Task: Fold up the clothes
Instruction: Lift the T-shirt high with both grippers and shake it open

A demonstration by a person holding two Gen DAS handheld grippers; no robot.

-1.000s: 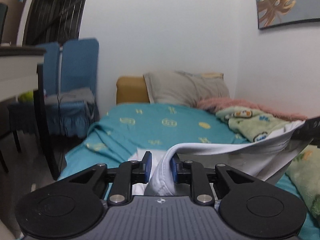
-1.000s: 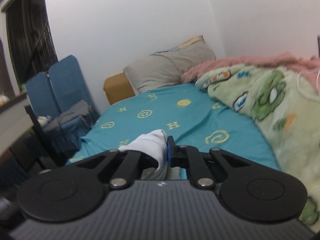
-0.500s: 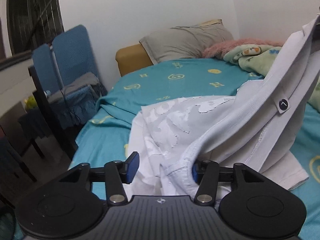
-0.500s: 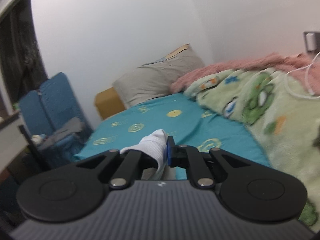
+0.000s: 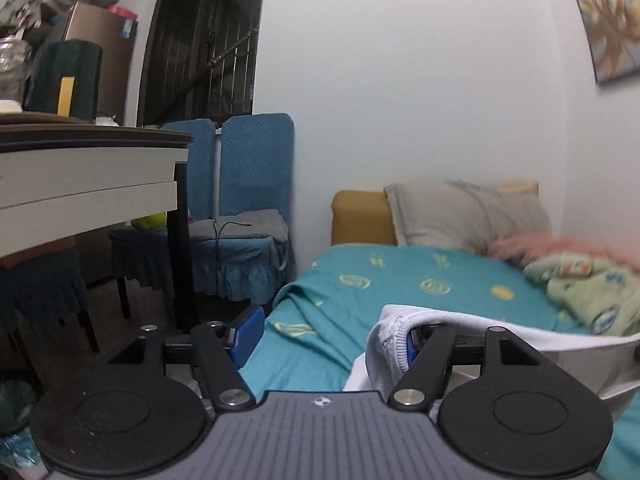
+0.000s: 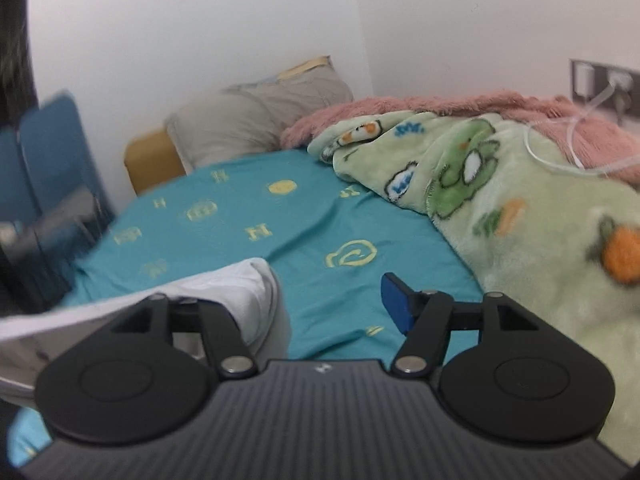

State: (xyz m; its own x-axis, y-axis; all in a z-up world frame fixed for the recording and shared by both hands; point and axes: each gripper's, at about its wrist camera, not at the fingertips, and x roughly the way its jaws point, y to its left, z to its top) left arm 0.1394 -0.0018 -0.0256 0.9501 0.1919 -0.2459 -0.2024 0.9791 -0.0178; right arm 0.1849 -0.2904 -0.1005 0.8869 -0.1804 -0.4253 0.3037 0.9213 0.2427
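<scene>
White garment (image 5: 390, 340) draped over open tongs (image 5: 328, 338)

yellow letter H motifs on the teal bedsheet (image 6: 256, 236), no other legible text

Left gripper (image 5: 330, 336) spread wide, blue pads far apart. White garment (image 5: 472, 332) draped over right finger, hem bunched at pad, cloth trailing off to right. Teal patterned bedsheet (image 5: 400, 280) beneath. Grey pillow (image 5: 460, 216) against wall, mustard cushion (image 5: 360, 218) beside it. Green blanket (image 5: 592, 288) at right. Blue chairs (image 5: 248, 184) behind white table (image 5: 88, 176) at left.
</scene>
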